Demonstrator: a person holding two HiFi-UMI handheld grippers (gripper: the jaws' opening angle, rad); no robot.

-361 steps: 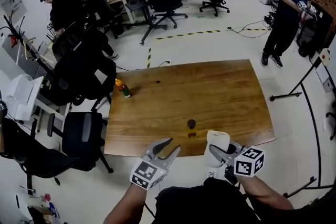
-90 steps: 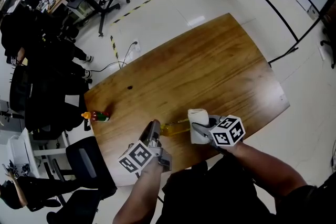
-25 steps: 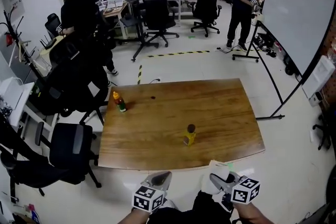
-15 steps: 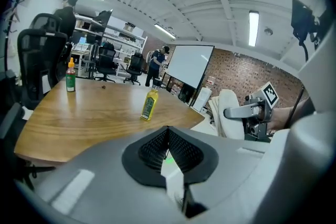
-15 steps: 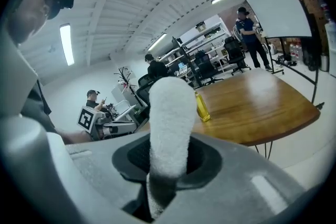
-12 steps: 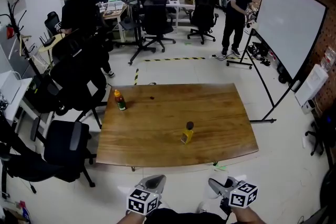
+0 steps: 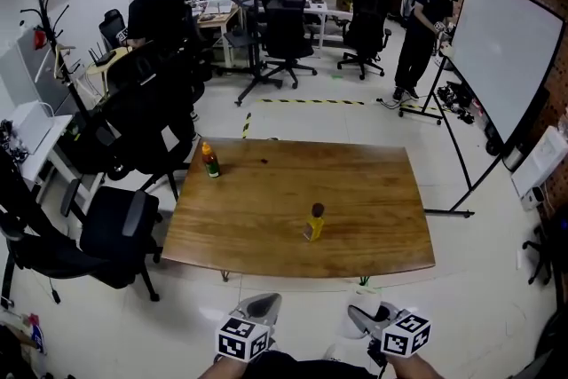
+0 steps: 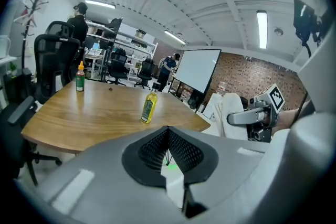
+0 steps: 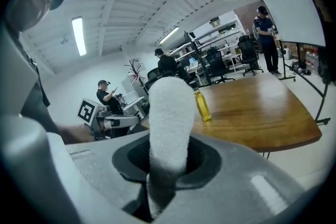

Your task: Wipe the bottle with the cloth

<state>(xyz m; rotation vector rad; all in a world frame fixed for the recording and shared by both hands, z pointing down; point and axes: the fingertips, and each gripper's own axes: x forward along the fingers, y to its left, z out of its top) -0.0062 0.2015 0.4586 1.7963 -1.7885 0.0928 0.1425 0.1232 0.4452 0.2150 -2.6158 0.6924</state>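
Note:
A yellow bottle with a dark cap (image 7: 313,223) stands upright near the middle of the wooden table (image 7: 373,226); it also shows as the yellow bottle (image 8: 149,106) and the yellow bottle (image 9: 202,105) in the two gripper views. My left gripper (image 7: 263,306) hangs below the table's near edge, shut with nothing in it. My right gripper (image 7: 366,316) is beside it, shut on a white cloth (image 9: 168,118) that sticks up between the jaws. Both grippers are well back from the bottle.
An orange-capped green bottle (image 7: 209,161) stands at the table's far left corner. Black office chairs (image 7: 111,235) crowd the table's left side. A whiteboard on a stand (image 7: 501,67) is at the right. People stand among desks at the back.
The view has pulled back from the table, so the table sits farther off. Both grippers stay low at the frame's bottom, the cloth still in the right one.

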